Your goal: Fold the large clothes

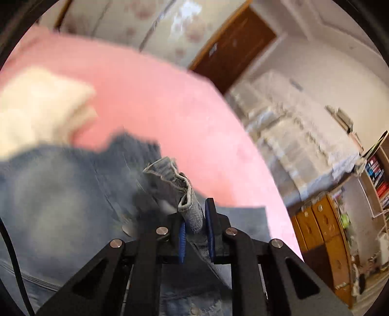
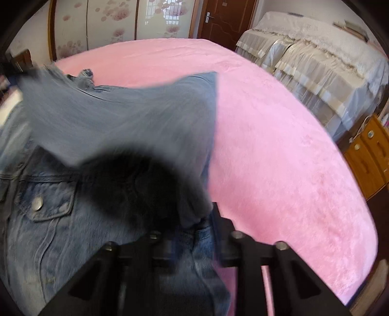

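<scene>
A blue denim jacket [image 2: 48,218] lies on a pink blanket [image 2: 279,145], its chest pocket with a metal button facing up. My left gripper [image 1: 195,231] is shut on a bunched denim edge of the jacket [image 1: 170,179], with cloth sticking up between the blue pads [image 1: 210,228]. My right gripper [image 2: 194,233] is shut on another part of the jacket and holds a flap of it [image 2: 133,114] lifted above the rest. The right fingertips are mostly hidden by cloth. Both views are blurred by motion.
A cream pillow or cloth [image 1: 41,107] lies on the blanket at the left. A second bed with a cream cover [image 2: 316,60] stands to the right. A wooden cabinet [image 2: 369,158], a brown door [image 2: 226,17] and a bookshelf [image 1: 376,175] are beyond.
</scene>
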The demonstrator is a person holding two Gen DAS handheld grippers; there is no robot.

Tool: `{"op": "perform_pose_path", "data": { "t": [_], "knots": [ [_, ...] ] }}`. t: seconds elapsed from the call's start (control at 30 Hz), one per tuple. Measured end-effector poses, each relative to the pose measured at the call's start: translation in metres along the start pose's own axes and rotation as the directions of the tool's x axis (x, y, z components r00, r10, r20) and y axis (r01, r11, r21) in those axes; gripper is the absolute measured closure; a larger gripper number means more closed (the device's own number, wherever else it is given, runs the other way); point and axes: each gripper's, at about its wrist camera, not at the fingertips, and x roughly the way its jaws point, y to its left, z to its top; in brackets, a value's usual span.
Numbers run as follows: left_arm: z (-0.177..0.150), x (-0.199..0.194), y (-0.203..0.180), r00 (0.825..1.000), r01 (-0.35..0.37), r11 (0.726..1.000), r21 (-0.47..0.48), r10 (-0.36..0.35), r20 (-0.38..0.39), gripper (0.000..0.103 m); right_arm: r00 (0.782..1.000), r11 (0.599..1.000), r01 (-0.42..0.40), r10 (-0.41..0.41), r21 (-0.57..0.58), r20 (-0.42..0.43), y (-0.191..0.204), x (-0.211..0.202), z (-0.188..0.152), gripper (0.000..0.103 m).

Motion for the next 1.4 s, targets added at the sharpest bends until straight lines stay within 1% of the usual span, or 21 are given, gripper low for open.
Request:
{"op": "perform_pose_path", "data": {
  "t": [0.07,0.1,0.23,0.3,0.37,0.43,0.5,0.63,0.7,0.8,0.9,1.03,1.07,1.1,1.13,1.17,1.2,1.27,1.3,1.37,1.4],
  "knots": [
    [-0.001,-0.022,0.015,0.997,-0.067,0.998,0.020,0.066,0.039,0.091,1.000,1.000,0.011,-0.011,-0.010,-0.002,0.004,-0.001,0.001,0.081],
    [-0.005,-0.025,0.025,0.994,-0.102,0.995,0.021,0.101,0.033,0.091,1.000,1.000,0.013,-0.014,-0.023,-0.006,0.006,-0.002,0.000,0.075],
    [-0.049,-0.012,0.098,0.953,-0.277,0.961,-0.023,0.271,-0.135,0.090,1.000,0.996,0.007,-0.008,-0.091,-0.007,0.015,-0.011,-0.008,0.061],
    [-0.075,-0.005,0.131,0.941,-0.270,0.958,-0.100,0.241,-0.236,0.085,1.000,0.993,-0.013,0.012,-0.118,-0.006,0.015,-0.020,-0.012,0.061],
    [-0.089,-0.007,0.149,0.945,-0.238,0.956,-0.173,0.186,-0.269,0.080,0.998,0.990,-0.067,0.066,-0.121,-0.014,0.011,-0.029,-0.012,0.058],
    [-0.091,-0.019,0.147,0.954,-0.221,0.957,-0.189,0.172,-0.245,0.070,0.992,0.986,-0.125,0.124,-0.113,-0.013,0.003,-0.041,-0.011,0.052],
    [-0.086,-0.030,0.140,0.959,-0.221,0.962,-0.158,0.185,-0.216,0.050,0.985,0.981,-0.171,0.172,-0.094,0.001,-0.010,-0.052,-0.005,0.048],
    [-0.058,-0.043,0.128,0.974,-0.189,0.978,-0.093,0.175,-0.141,0.036,0.971,0.971,-0.237,0.237,0.018,0.021,-0.034,-0.057,0.013,0.042],
    [-0.039,-0.035,0.126,0.969,-0.222,0.970,-0.096,0.208,-0.136,0.030,0.973,0.970,-0.230,0.229,0.083,0.025,-0.045,-0.046,0.025,0.040],
    [-0.014,-0.003,0.135,0.961,-0.227,0.967,-0.116,0.203,-0.189,0.030,0.972,0.958,-0.235,0.237,0.163,0.010,-0.056,-0.017,0.045,0.040],
    [-0.001,0.038,0.143,0.940,-0.255,0.955,-0.150,0.208,-0.270,0.030,0.962,0.928,-0.261,0.272,0.266,-0.004,-0.069,0.018,0.069,0.040],
    [0.000,0.072,0.146,0.909,-0.303,0.947,-0.110,0.253,-0.330,0.031,0.958,0.908,-0.257,0.285,0.331,-0.037,-0.077,0.060,0.097,0.040],
    [-0.002,0.078,0.145,0.898,-0.323,0.942,-0.095,0.273,-0.344,0.048,0.956,0.907,-0.254,0.289,0.337,-0.057,-0.076,0.072,0.101,0.040],
    [-0.006,0.079,0.146,0.888,-0.341,0.937,-0.069,0.298,-0.350,0.075,0.951,0.904,-0.262,0.301,0.337,-0.069,-0.074,0.080,0.103,0.040],
    [-0.010,0.080,0.143,0.886,-0.329,0.943,-0.045,0.291,-0.361,0.080,0.941,0.901,-0.284,0.328,0.327,-0.084,-0.070,0.087,0.103,0.045],
    [-0.012,0.075,0.138,0.898,-0.317,0.948,-0.040,0.286,-0.334,0.088,0.929,0.899,-0.314,0.357,0.305,-0.094,-0.065,0.093,0.104,0.081],
    [-0.013,0.066,0.132,0.910,-0.317,0.948,-0.022,0.298,-0.290,0.089,0.933,0.912,-0.305,0.344,0.274,-0.104,-0.060,0.093,0.106,0.093],
    [-0.020,0.054,0.125,0.922,-0.327,0.945,0.003,0.319,-0.221,0.090,0.959,0.941,-0.267,0.281,0.207,-0.043,-0.052,0.080,0.111,0.094],
    [-0.025,0.054,0.128,0.918,-0.339,0.941,0.002,0.331,-0.220,0.090,0.967,0.951,-0.248,0.256,0.187,-0.019,-0.048,0.077,0.110,0.094],
    [-0.039,0.063,0.144,0.903,-0.358,0.933,-0.047,0.333,-0.272,0.087,0.979,0.972,-0.186,0.196,0.142,-0.062,-0.035,0.093,0.105,0.092],
    [-0.041,0.062,0.149,0.908,-0.350,0.934,-0.077,0.318,-0.273,0.086,0.982,0.980,-0.156,0.167,0.125,-0.084,-0.033,0.099,0.105,0.087]
  ]
}}
